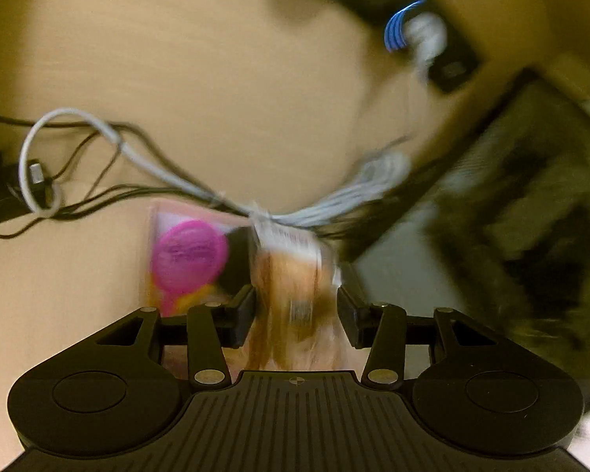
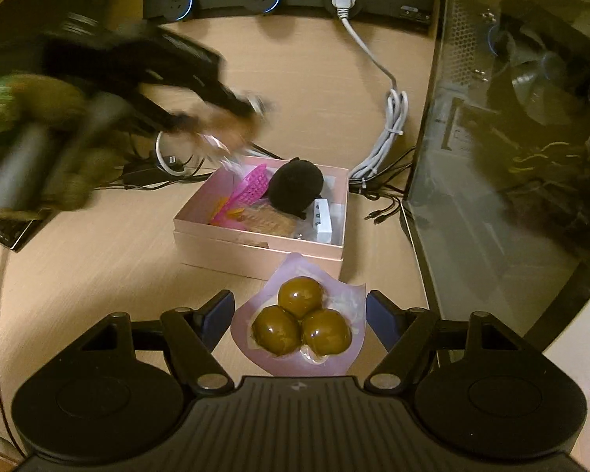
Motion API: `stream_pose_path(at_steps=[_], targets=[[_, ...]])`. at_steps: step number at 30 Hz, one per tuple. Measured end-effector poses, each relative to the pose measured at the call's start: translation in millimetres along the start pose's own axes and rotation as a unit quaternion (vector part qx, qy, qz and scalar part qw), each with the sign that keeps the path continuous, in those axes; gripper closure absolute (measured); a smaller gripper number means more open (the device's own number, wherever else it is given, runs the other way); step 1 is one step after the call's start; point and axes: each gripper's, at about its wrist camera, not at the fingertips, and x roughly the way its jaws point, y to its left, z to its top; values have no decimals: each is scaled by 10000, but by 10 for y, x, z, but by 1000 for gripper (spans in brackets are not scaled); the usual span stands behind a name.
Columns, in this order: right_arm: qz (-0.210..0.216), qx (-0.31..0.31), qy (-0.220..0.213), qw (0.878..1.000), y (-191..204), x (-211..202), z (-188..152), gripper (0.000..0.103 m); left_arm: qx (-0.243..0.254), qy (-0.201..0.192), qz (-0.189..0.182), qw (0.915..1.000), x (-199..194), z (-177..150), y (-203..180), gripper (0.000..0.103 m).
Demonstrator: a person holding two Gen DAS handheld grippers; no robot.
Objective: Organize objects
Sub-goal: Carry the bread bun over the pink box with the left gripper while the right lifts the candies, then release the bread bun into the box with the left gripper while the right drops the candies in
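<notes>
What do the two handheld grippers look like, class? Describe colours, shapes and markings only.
The left gripper is matte black: a ribbed central body with a small round target mark, two rounded side lobes, silver pivot pins and black finger pads. The right gripper has the same black ribbed body, lobes and pins, but its finger pads look dark blue.

Glossy brown balls [image 2: 301, 320]; matt wood-grain desk [image 2: 98, 259].

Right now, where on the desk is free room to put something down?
Bare wood lies between the power strip and the pink box, and left of that box. Cables crowd the gap beside the glass tank; the box itself is nearly full.
</notes>
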Motion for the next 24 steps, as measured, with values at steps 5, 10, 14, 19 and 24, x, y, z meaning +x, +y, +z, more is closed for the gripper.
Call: stream_pose_path(at_steps=[5, 10, 14, 19, 24], targets=[[42, 94, 192, 9998, -10, 84, -51, 29, -134, -394, -144, 9990, 109, -44, 117, 54], [76, 180, 232, 9995, -84, 244, -11, 29, -337, -500, -41, 9982, -255, -294, 292, 54], [251, 447, 61, 9987, -209, 462, 290, 29, -304, -291, 278, 9987, -572, -648, 447, 54], [602, 689, -298, 9954, -209, 786, 850, 29, -450, -91, 470, 9978, -821, -971, 544, 54], [537, 203, -724, 9957, 122, 1192, 1435, 29, -478, -30, 608, 9970, -1034, -1060, 657, 54]])
